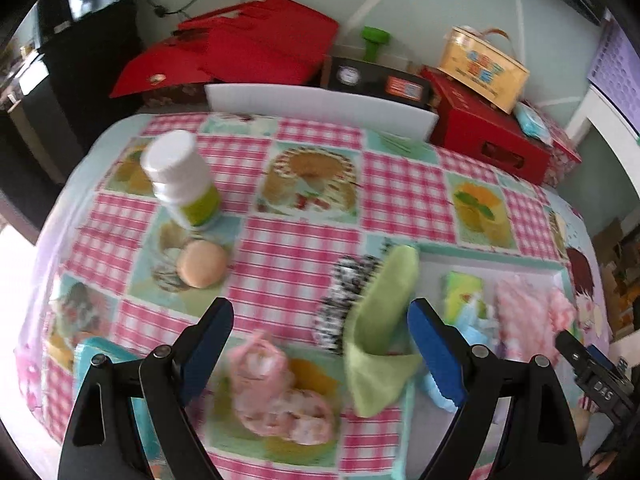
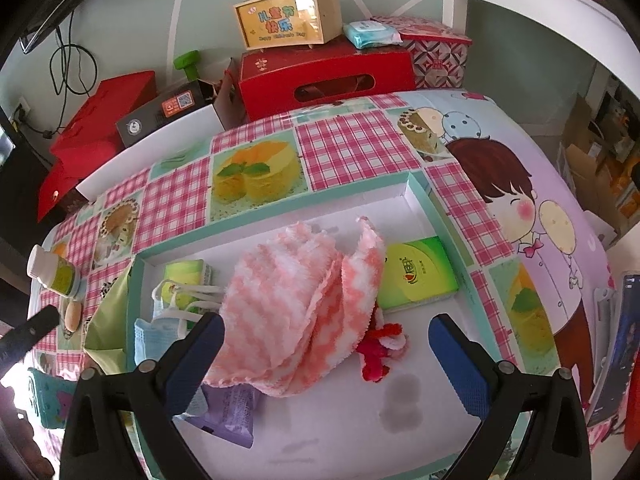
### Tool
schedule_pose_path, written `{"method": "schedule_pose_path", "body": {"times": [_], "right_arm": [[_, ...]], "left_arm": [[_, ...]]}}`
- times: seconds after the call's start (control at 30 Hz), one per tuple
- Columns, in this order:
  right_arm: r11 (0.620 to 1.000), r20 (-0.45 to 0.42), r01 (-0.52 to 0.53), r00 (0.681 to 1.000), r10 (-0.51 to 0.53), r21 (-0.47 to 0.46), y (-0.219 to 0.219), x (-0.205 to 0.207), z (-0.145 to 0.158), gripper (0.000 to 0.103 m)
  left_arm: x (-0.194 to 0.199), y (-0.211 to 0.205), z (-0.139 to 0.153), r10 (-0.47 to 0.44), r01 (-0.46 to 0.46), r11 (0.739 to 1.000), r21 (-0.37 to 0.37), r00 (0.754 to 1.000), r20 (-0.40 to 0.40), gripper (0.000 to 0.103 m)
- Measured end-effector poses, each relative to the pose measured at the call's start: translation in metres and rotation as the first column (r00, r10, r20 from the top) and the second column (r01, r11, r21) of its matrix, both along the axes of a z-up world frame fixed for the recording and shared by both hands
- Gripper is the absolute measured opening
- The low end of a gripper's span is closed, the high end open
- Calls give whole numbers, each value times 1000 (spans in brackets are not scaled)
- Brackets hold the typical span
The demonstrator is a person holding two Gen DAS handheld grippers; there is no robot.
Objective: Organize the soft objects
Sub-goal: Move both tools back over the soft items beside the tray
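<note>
My left gripper (image 1: 320,320) is open above the checked tablecloth. A pink fluffy soft item (image 1: 276,400) lies on the cloth just below and between its fingers. A green cloth (image 1: 380,320) hangs over the left wall of the shallow teal-rimmed tray (image 2: 416,184), with a black-and-white item (image 1: 344,304) beside it. My right gripper (image 2: 326,326) is open over the tray, above a pink-and-white striped towel (image 2: 304,300). In the tray also lie a red fuzzy item (image 2: 376,356), a blue face mask (image 2: 156,332), a green tissue pack (image 2: 420,276) and a purple packet (image 2: 232,412).
A white pill bottle (image 1: 180,180) and a round beige puff (image 1: 202,264) stand on the cloth at the left. A teal packet (image 1: 100,356) lies at the near left edge. Red boxes (image 2: 324,76), a yellow carry box (image 2: 288,12) and a white board (image 1: 320,108) line the back.
</note>
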State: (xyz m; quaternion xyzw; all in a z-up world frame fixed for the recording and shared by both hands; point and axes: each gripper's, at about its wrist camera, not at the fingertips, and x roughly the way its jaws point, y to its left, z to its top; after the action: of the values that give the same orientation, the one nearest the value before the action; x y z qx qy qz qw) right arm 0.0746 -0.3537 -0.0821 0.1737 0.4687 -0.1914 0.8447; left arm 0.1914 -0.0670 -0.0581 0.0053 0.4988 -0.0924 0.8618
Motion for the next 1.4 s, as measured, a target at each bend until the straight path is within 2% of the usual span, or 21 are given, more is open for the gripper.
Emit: {"method": "schedule_pose_path", "body": {"times": [0.2,0.4,0.67,0.83,1.1,1.3,1.4], "right_arm": [[999,3,-40,999,40,-5,14,5,3,103],[996,4,-87,996,87,-8,34,12,3,103],[982,15,-189,982,189,13,74,27,2,103],[965,27,-263,964,263,13,106,36,1,103],[908,77,-418,906,417,6,163,51,-2,103],[874,51,-482,873,485,-61,193,58,-11,103],[862,42,-502,862,505,-63,200,62,-17,103]], "left_arm": [[12,44,3,106,-106,994,33,994,16,89],[21,88,2,225,-225,973,55,974,21,89],[23,130,3,329,-330,942,64,944,28,89],[24,141,1,351,-352,935,50,936,18,89],[26,141,-3,336,-336,942,23,942,-2,89],[28,141,-7,331,-331,944,12,943,-18,89],[29,141,-9,328,-328,945,6,944,-29,89]]}}
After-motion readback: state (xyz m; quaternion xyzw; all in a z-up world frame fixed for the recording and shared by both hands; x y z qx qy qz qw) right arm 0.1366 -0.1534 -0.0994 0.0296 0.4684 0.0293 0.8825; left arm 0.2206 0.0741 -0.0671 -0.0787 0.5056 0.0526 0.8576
